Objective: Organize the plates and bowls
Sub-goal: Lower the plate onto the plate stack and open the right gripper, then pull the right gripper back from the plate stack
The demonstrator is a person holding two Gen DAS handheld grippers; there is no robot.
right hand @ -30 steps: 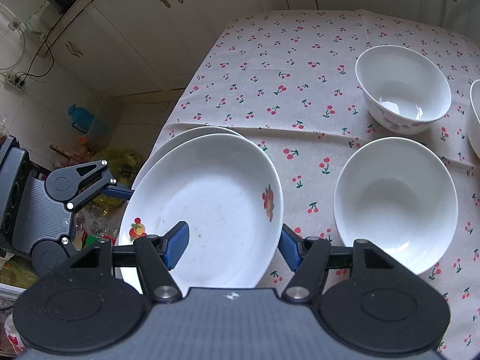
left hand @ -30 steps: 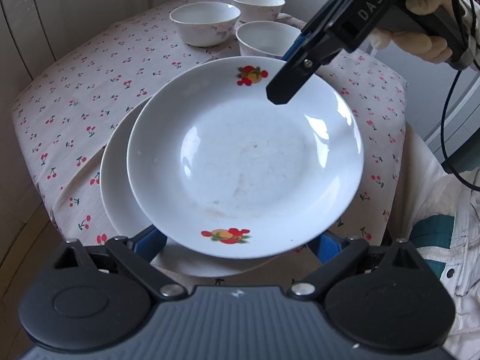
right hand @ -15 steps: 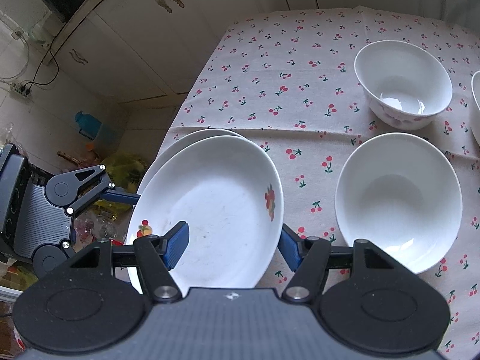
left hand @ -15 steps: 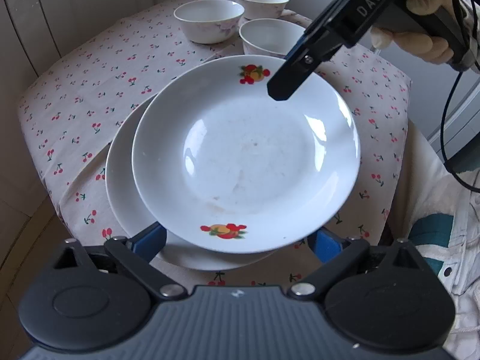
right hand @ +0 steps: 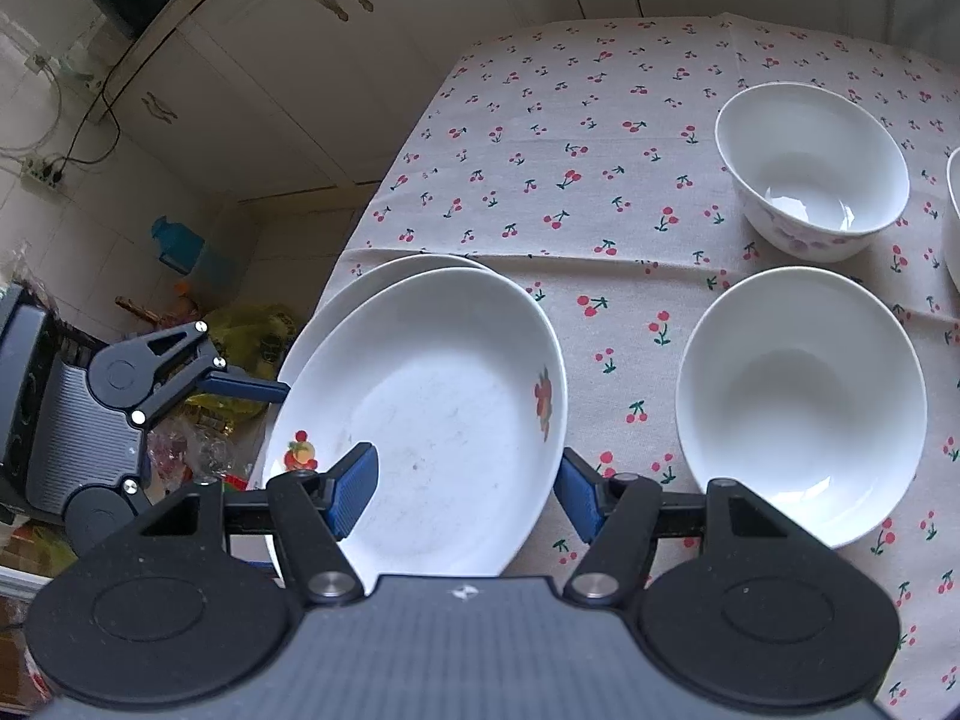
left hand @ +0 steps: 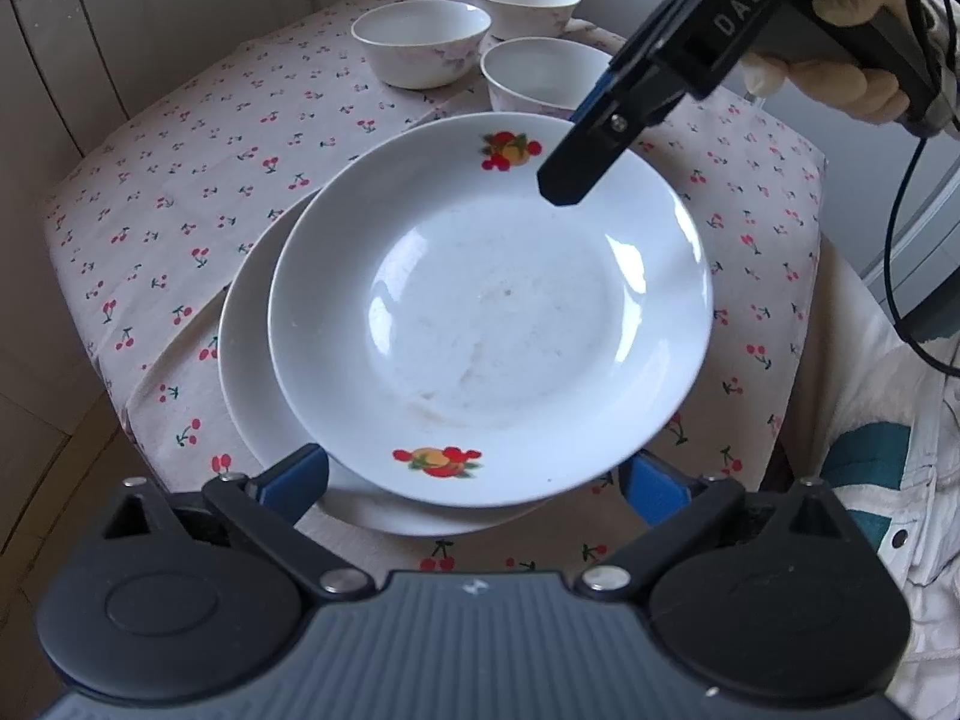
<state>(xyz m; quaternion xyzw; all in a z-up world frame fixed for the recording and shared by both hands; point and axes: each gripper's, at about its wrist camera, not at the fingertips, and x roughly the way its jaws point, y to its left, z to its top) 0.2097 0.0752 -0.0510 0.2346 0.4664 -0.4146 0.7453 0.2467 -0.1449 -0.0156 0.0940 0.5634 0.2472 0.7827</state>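
Two plates are sitting stacked at the near edge of the cherry-print tablecloth (left hand: 198, 138), and I'm watching both grippers work around them. Starting on the left: my left gripper (left hand: 474, 483) is hovering at the stack's edge with its jaws spread wide; they have just been opening, and the blue pads are standing clear on either side of the fruit-patterned plate (left hand: 492, 312), pressing on nothing. That plate is lying on top of the plain plate (left hand: 252, 360), shifted a little to one side so a crescent of the lower one is showing. Moving right, my right gripper (right hand: 465, 495) is straddling the fruit-patterned plate's rim, one finger over the inside of the dish, the other outside it; I cannot tell whether the pads are actually pinching the rim or just bracketing it. A gloved hand (left hand: 840, 69) is holding that gripper's handle. Further right on the cloth, a shallow white dish (right hand: 801, 402) is sitting apart from the stack, and beyond it a small floral bowl (right hand: 810, 165) is standing upright.
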